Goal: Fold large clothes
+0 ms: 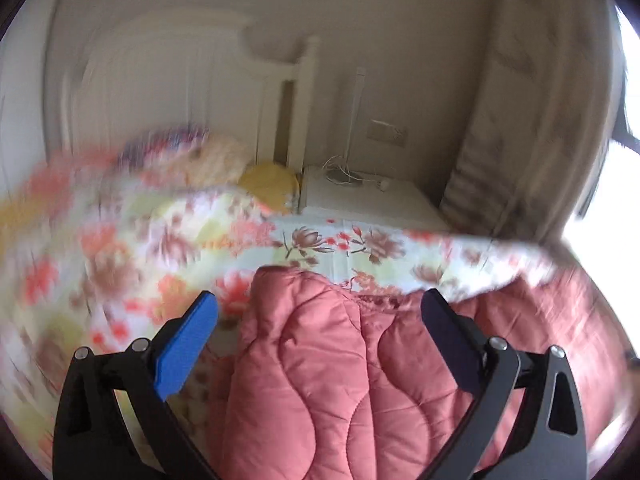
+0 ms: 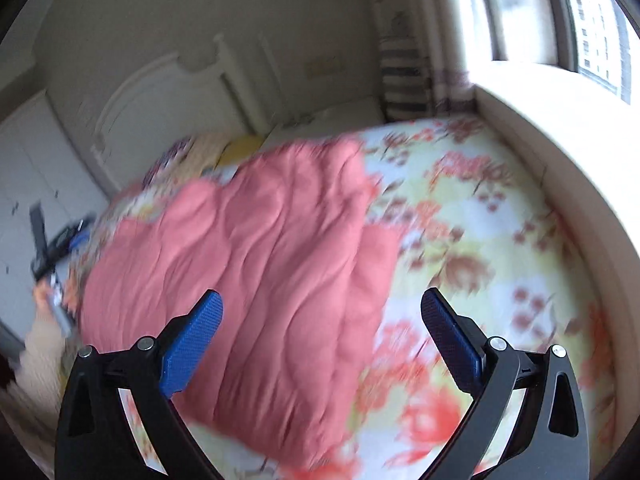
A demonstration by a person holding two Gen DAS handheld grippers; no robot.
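Observation:
A pink quilted garment [image 2: 260,264] lies folded on a floral bedsheet [image 2: 480,216]. In the left wrist view the garment [image 1: 336,376] fills the lower middle, close below my left gripper [image 1: 320,304], which is open and empty. My right gripper [image 2: 320,304] is open and empty, above the garment's near right part. The left gripper also shows in the right wrist view [image 2: 56,248], blurred, at the garment's left edge. Both views are motion-blurred.
A white headboard [image 1: 168,92] stands at the bed's far end with a floral pillow [image 1: 188,156] and yellow pillow [image 1: 268,182]. A white nightstand [image 1: 372,200] with a cable sits beside it. A curtain [image 1: 532,120], a window [image 2: 592,32] and a ledge [image 2: 560,152] are on the right.

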